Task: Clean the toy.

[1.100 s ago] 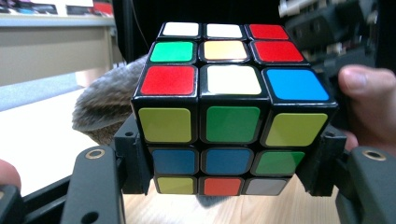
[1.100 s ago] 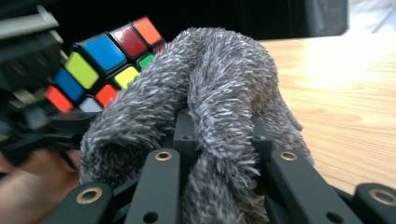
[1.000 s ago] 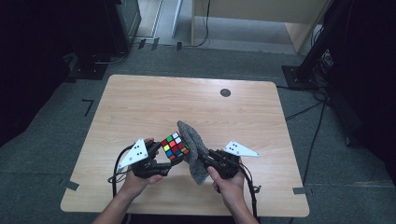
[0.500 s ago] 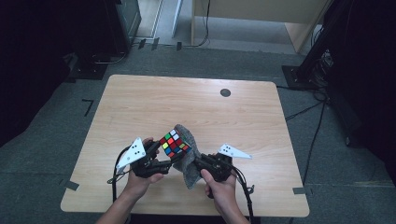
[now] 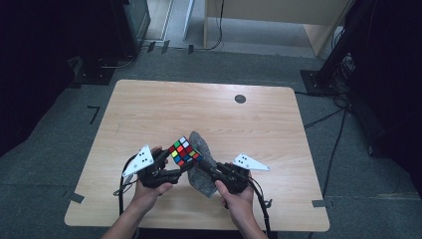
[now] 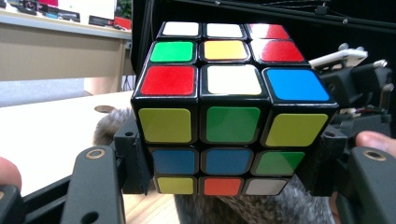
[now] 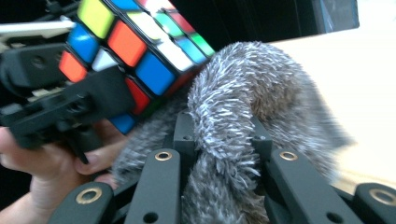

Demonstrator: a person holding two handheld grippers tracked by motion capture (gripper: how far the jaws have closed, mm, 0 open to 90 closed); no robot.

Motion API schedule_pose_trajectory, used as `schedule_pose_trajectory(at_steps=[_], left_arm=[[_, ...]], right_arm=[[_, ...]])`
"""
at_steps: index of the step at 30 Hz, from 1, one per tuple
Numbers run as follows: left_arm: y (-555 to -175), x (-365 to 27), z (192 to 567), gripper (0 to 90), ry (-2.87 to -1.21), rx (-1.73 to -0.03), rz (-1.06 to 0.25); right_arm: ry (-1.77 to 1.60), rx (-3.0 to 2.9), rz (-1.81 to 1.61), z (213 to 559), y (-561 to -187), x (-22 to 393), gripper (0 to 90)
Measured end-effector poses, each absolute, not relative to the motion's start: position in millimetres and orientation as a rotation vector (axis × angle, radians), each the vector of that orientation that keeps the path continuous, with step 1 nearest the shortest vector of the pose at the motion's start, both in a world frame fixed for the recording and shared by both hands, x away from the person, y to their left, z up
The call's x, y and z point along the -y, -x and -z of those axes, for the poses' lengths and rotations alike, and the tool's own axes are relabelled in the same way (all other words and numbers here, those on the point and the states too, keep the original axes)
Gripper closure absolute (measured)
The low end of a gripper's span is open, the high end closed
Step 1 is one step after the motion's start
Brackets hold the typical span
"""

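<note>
A scrambled colour cube (image 5: pixel 183 151) (image 6: pixel 224 112) is held up off the wooden table (image 5: pixel 149 114), and my left gripper (image 5: pixel 180 164) (image 6: pixel 224 177) is shut on it, a black jaw pressing each side. My right gripper (image 5: pixel 205 168) (image 7: pixel 223 140) is shut on a fuzzy grey cloth (image 5: pixel 200 164) (image 7: pixel 243 102), bunched between its jaws. The cloth presses against the cube (image 7: pixel 135 51) from its right and lower side. The person's hands hold both grippers near the table's front edge.
A small dark round disc (image 5: pixel 240 98) lies near the table's far right. Cables (image 5: pixel 328 117) trail on the grey floor to the right. Dark stands and a wooden cabinet (image 5: pixel 278 20) stand beyond the far edge.
The right gripper with the cloth has shifted left, closer under the cube, and the cloth has bunched more against it. The left gripper and the cube have stayed put.
</note>
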State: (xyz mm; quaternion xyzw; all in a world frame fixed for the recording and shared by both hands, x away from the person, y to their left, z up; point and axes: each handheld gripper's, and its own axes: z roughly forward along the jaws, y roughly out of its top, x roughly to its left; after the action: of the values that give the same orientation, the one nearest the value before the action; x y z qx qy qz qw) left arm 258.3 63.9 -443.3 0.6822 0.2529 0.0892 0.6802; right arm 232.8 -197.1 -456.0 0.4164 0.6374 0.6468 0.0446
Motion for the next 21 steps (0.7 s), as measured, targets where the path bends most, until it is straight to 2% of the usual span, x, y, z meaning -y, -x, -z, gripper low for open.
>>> schedule_pose_trajectory(at_steps=[6,10,14,16,20,21], left_arm=[[-257,-60,444,34.1,-1.557,-0.562,-0.197],[-259,-62,445,34.1,-1.572,-0.583,-0.19],[-263,-66,445,34.1,-1.576,-0.618,-0.174],[-266,-68,446,34.1,-1.583,-0.643,-0.175],[-270,-71,446,34.0,-1.58,-0.677,-0.163],[-271,-71,446,34.0,-1.577,-0.681,-0.16]], right_arm=[[-1.099,-2.175,-1.901,464,-225,169,73.5],[-1.121,-2.164,-1.82,466,-228,172,73.2],[-1.156,-2.068,-1.668,468,-238,193,71.6],[-1.15,-2.035,-1.587,472,-245,205,64.6],[-1.117,-2.015,-1.485,477,-251,209,41.3],[-1.117,-2.015,-1.485,477,-251,209,41.3]])
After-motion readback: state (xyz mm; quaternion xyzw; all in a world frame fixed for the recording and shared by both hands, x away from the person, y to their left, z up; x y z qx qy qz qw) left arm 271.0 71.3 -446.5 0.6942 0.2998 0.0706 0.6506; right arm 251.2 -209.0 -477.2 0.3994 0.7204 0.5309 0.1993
